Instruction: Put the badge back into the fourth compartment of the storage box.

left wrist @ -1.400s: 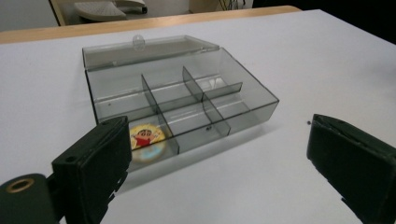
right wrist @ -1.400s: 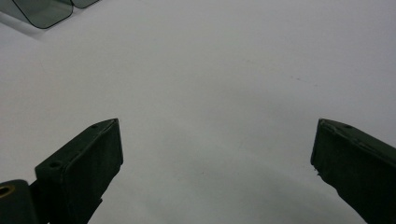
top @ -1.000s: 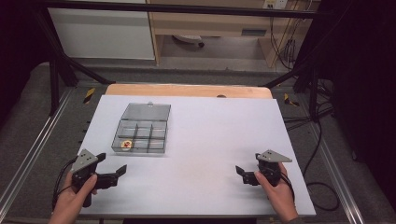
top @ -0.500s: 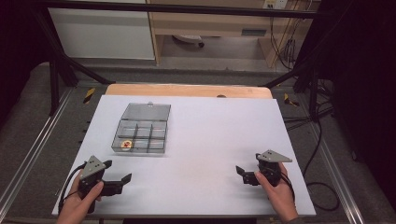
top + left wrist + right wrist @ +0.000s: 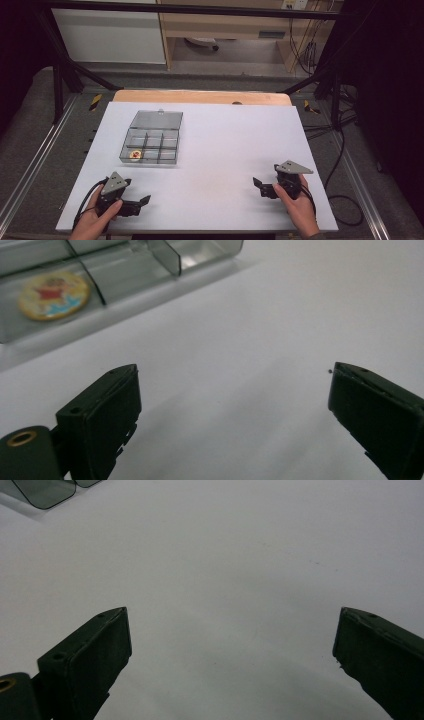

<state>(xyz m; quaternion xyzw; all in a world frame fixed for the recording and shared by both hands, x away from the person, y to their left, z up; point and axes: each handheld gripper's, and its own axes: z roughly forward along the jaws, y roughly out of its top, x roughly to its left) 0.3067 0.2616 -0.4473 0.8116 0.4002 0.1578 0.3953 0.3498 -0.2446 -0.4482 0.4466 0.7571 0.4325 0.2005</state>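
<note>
A clear plastic box [image 5: 151,138] sat on the white table [image 5: 220,150], on the left side and toward the far half. Its lid was open and lay flat behind it. Inside were small compartments, and a round sticker-like disc [image 5: 135,155] with red, blue and yellow colors lay in the near left compartment. In the left gripper view the same disc [image 5: 53,296] showed behind the box's clear wall. The left gripper [image 5: 142,202] was near the table's near left corner, a little way in front of the box and not touching it. Its 2 black jaws were spread wide apart with nothing between them. The right gripper [image 5: 259,186] was held near the near right side of the table, well apart from the box. Its 2 jaws were also spread wide and held nothing.
</note>
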